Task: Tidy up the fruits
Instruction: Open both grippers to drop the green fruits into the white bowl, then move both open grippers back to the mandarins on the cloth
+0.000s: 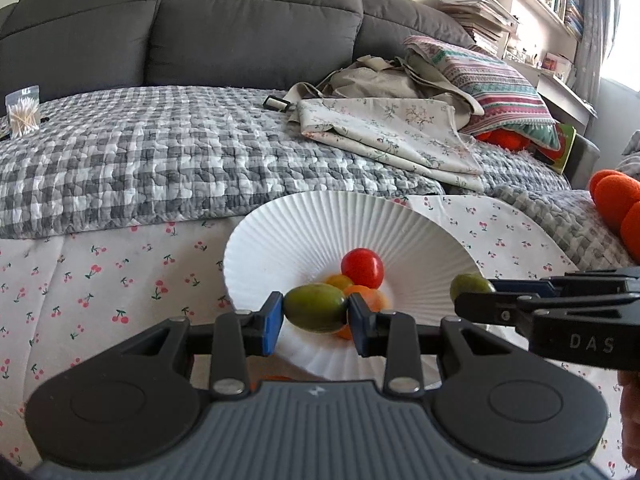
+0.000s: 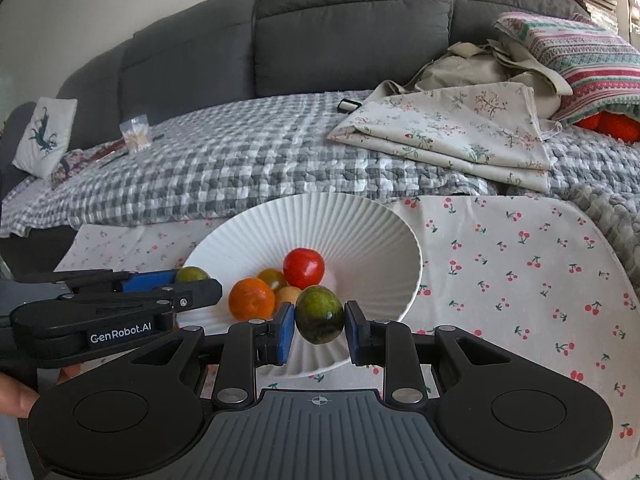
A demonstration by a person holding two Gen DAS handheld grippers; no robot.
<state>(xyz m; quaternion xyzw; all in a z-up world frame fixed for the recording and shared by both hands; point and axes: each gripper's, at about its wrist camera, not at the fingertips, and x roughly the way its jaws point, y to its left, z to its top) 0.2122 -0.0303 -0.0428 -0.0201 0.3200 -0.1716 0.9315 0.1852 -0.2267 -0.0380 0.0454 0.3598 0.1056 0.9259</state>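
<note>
A white ribbed bowl (image 1: 280, 232) (image 2: 360, 224) stands on the cherry-print cloth. In it lie a red tomato (image 1: 362, 268) (image 2: 304, 268), an orange fruit (image 2: 252, 299) (image 1: 370, 298) and small yellow-orange fruits (image 1: 339, 281) (image 2: 273, 278). My left gripper (image 1: 315, 318) is shut on a green oval fruit (image 1: 315, 307) over the bowl's near side; it also shows in the right wrist view (image 2: 192, 292). My right gripper (image 2: 319, 330) is shut on another green fruit (image 2: 319, 314) above the bowl's near rim; it shows in the left wrist view (image 1: 476, 300) with its fruit (image 1: 470, 286).
Behind the bowl is a grey checked quilt (image 1: 160, 152) on a dark grey sofa (image 1: 240, 24). Folded floral cloth (image 1: 392, 136), bags and a striped pillow (image 1: 492, 80) lie at the back right. Orange plush balls (image 1: 616, 204) sit at the far right. A bag of cotton swabs (image 1: 23, 112) stands back left.
</note>
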